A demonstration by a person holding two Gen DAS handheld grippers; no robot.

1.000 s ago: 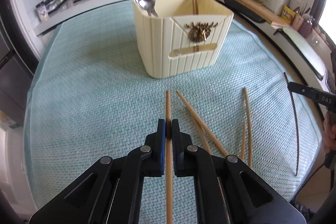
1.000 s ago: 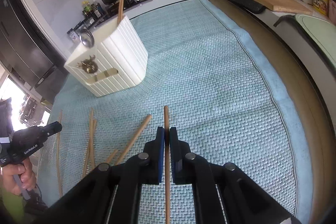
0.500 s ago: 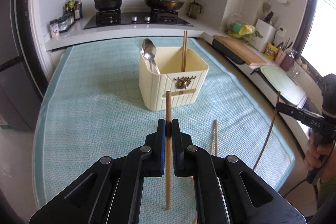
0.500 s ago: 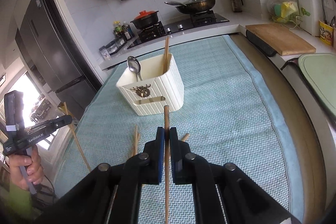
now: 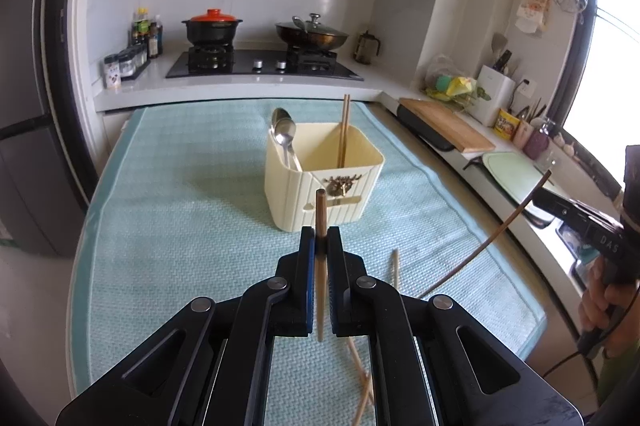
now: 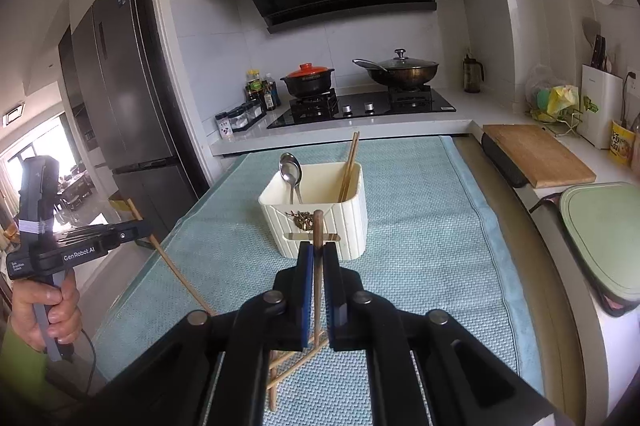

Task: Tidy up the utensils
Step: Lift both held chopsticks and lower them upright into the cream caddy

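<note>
A long counter point(image 5: 140, 226) covered with a pale teal woven cloth point(image 6: 424, 226) fills the middle of both wrist views, with a kitchen worktop and a black gas hob point(image 5: 264, 64) beyond its far end. On the hob sit a black pot with a red lid point(image 5: 212, 26) and a dark lidded wok point(image 5: 312, 34).

Toward the far half of the cloth stands a cream ribbed plastic utensil holder point(image 5: 324, 182), square and open-topped, with an inner divider. Two metal spoons point(image 5: 283, 134) lean in its left compartment, and a pair of wooden chopsticks point(image 5: 344, 130) stands upright in its right compartment.

The left gripper point(image 5: 321, 246), black with blue pads, has its fingers closed on a single brown wooden chopstick point(image 5: 320, 218), lifted above the cloth, tip pointing toward the holder. The right gripper point(image 6: 318, 254) likewise has its fingers closed on another dark wooden chopstick point(image 6: 317, 230), also raised and aimed at the holder.

Each gripper is held by a person's hand, visible at the edge of the other's view point(image 6: 48, 310).

Several loose wooden chopsticks point(image 5: 396, 266) lie on the cloth nearest the cameras, some crossing each other.
</note>
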